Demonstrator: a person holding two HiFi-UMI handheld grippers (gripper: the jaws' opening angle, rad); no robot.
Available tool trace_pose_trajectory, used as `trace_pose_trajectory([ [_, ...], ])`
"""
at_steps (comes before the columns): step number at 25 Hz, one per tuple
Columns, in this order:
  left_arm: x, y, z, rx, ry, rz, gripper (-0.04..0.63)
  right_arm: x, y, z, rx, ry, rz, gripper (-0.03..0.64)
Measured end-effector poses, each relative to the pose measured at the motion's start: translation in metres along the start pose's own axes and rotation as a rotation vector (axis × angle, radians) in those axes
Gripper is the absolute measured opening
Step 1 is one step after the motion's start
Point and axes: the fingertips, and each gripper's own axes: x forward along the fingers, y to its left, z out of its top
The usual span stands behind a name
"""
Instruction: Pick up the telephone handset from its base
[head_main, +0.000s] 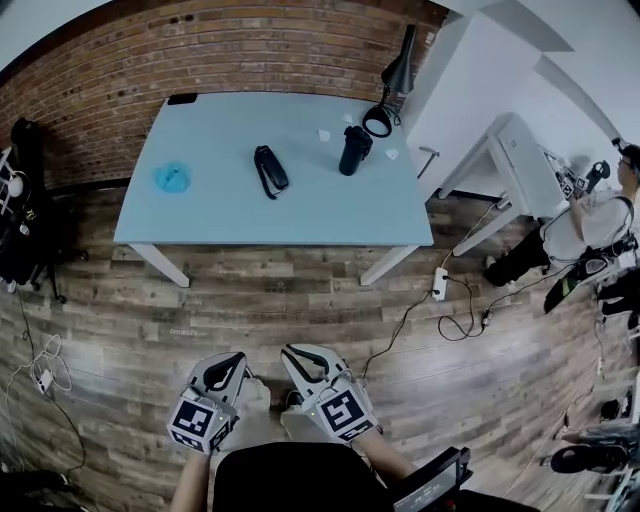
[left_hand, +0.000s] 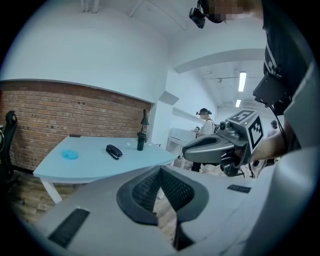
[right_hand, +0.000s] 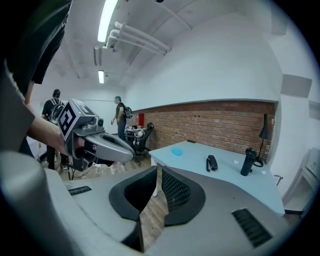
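Note:
The black telephone (head_main: 270, 170), handset lying on its base, sits near the middle of the pale blue table (head_main: 230, 220). It also shows small and far off in the left gripper view (left_hand: 114, 151) and in the right gripper view (right_hand: 212, 162). Both grippers hang side by side over the wooden floor, well short of the table. My left gripper (head_main: 232, 362) has its jaws together with nothing between them (left_hand: 160, 170). My right gripper (head_main: 298, 356) shows only a thin slit at its tips (right_hand: 159, 169) and holds nothing.
A black bottle (head_main: 353, 150) and a black desk lamp (head_main: 398, 70) stand at the table's back right, and a blue disc (head_main: 172, 178) lies at its left. A power strip with cables (head_main: 438, 285) lies on the floor. A person (head_main: 590, 220) is by a white desk (head_main: 520, 160).

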Motion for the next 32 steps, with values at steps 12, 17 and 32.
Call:
trace_pose_trajectory([
  [12,0.025,0.084,0.033,0.045,0.018,-0.146,0.017,0.077,-0.015,0.049,0.005,0.044,-0.071,0.052],
  [17,0.027,0.117,0.033,0.033,0.014,-0.166,0.017,0.104,-0.014,0.05,0.01,0.073,-0.096,0.066],
  [32,0.109,0.155,0.063,0.01,0.056,-0.064,0.017,0.16,-0.107,0.045,0.004,0.079,0.033,0.095],
])
